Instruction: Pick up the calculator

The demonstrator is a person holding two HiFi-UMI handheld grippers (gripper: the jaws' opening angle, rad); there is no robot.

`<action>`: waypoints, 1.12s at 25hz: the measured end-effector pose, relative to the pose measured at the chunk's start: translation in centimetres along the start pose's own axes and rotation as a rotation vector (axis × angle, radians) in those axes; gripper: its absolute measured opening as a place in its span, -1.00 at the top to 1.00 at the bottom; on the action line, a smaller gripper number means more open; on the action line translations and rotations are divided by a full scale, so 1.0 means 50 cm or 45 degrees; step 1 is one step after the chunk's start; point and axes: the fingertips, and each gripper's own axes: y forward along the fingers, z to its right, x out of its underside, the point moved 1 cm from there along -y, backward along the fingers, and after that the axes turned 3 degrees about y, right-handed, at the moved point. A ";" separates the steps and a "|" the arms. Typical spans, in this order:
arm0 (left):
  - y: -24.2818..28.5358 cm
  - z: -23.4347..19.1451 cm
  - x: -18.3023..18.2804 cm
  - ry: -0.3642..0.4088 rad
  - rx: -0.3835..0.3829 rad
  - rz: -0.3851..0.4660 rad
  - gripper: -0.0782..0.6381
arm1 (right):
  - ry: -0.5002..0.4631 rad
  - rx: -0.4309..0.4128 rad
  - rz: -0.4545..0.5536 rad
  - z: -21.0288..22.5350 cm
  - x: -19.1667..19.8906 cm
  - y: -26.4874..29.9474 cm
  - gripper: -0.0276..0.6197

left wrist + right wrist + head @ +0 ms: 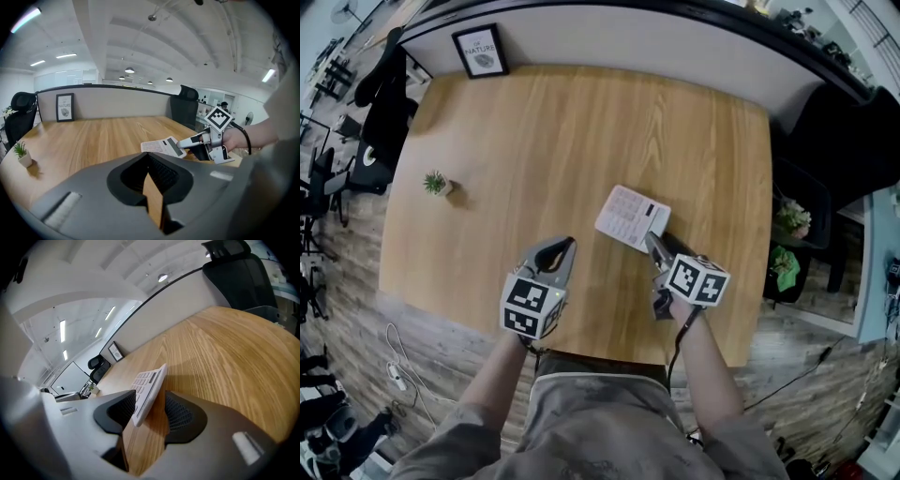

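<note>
**Head view.** Your right gripper [655, 244] is at the near right corner of the calculator [628, 217]. The calculator lies right of centre on the wooden table [534, 141]. Your left gripper [565, 247] hovers near the front edge, well apart from the calculator. A small potted plant [437, 183] stands at the left side. A framed picture [481, 51] leans at the far edge.

**Left gripper view.** The left gripper [150, 168] is clenched. Its jaws meet at the tips with nothing between them. The calculator [161, 146] is ahead, with the right gripper [194, 140] at its end.

**Right gripper view.** The right gripper [157, 404] is released, with its jaws apart. The end of the calculator [149, 383] stands between them. It sits close to one pad, and bare table shows between it and the other pad.
</note>
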 end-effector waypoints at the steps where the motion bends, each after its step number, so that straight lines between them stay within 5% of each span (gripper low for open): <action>1: 0.006 -0.003 0.005 -0.006 0.004 -0.001 0.78 | 0.012 0.000 0.000 0.004 0.002 0.008 0.36; 5: 0.017 -0.014 0.017 -0.014 0.014 0.003 0.78 | 0.050 -0.020 0.010 0.010 0.002 0.034 0.38; 12: 0.002 -0.020 0.013 -0.012 0.017 0.011 0.78 | 0.193 -0.083 0.072 0.001 -0.020 0.035 0.74; 19: -0.050 -0.027 -0.032 -0.005 0.026 0.010 0.78 | 0.096 -0.067 0.109 -0.082 -0.046 -0.035 0.75; 28: -0.151 -0.056 -0.184 0.050 -0.039 0.183 0.78 | -0.148 -0.121 0.292 -0.237 -0.167 -0.165 0.75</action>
